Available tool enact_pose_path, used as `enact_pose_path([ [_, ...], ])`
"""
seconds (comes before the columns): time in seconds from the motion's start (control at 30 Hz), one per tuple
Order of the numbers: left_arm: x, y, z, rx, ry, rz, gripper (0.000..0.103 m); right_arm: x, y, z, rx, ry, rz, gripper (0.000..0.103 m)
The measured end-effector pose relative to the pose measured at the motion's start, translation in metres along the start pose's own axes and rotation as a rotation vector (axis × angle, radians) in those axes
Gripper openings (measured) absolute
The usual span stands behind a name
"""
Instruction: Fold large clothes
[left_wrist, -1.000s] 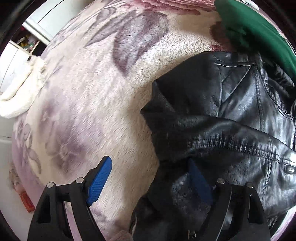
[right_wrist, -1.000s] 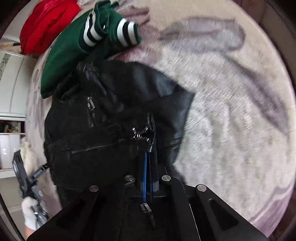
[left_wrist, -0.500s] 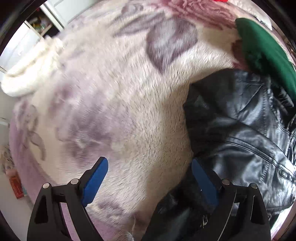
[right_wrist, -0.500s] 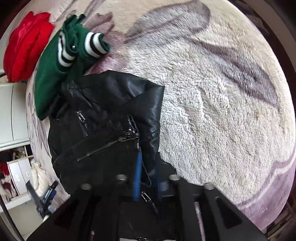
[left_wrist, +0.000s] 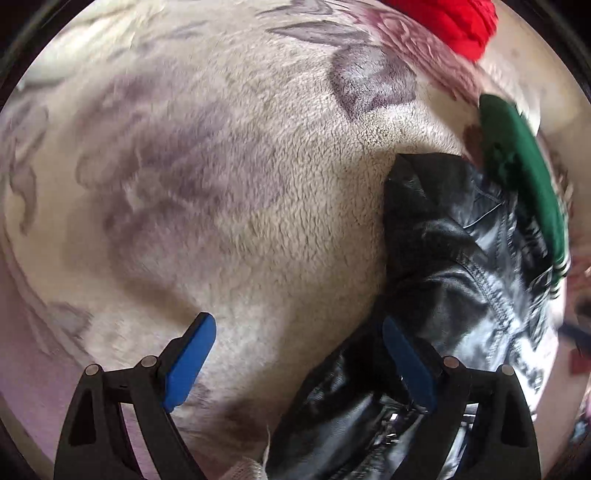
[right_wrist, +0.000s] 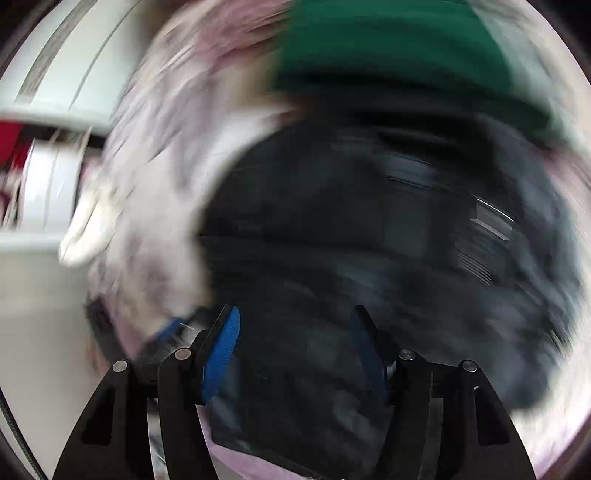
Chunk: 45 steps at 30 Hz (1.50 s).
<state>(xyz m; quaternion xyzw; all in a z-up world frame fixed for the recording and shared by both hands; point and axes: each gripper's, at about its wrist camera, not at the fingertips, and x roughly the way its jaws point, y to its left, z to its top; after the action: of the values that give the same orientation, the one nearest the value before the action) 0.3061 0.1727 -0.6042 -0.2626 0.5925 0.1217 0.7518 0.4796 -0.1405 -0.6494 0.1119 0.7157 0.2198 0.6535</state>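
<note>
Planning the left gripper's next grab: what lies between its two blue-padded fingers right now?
In the left wrist view, only bare fuzzy floral blanket lies between the open left gripper's fingers; the black leather jacket sits by its right finger.

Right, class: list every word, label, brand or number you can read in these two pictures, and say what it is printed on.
None can be read.
black leather jacket: seams and zip only, no lettering.
green garment: white stripes, no text.
Right wrist view: too motion-blurred to show any writing.

Left gripper (left_wrist: 297, 356), right gripper (right_wrist: 293, 347) — jaws apart
</note>
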Motion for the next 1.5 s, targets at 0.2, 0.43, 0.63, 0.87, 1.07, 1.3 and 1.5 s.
enact_pose_path([
  [0.2,-0.001,0.000,-0.013,-0.016,-0.032,-0.013,0.093,0.110,0.111,0.070,-0.344,0.207,-0.096,0.064],
  [0.43,0.004,-0.010,-0.007,0.006,-0.072,-0.015,0.094,0.154,0.116,0.084,-0.315,0.279,-0.156,0.007],
  [0.63,0.007,-0.008,-0.005,0.030,-0.071,-0.039,0.094,0.156,0.041,0.083,0.207,0.248,0.092,0.005],
  [0.87,-0.030,-0.004,0.010,0.081,-0.081,0.009,0.094,0.096,0.020,0.062,0.224,0.205,0.229,0.046],
  [1.07,-0.022,-0.044,0.052,0.201,-0.085,0.022,0.094,-0.026,-0.073,-0.021,0.358,-0.016,0.088,0.064],
  [1.3,0.055,-0.079,0.076,0.312,0.022,0.142,0.103,-0.109,-0.228,-0.139,0.659,-0.180,-0.179,0.064],
  [1.5,0.051,-0.078,0.071,0.342,0.010,0.160,0.103,-0.074,-0.285,-0.163,0.693,-0.139,-0.149,0.021],
])
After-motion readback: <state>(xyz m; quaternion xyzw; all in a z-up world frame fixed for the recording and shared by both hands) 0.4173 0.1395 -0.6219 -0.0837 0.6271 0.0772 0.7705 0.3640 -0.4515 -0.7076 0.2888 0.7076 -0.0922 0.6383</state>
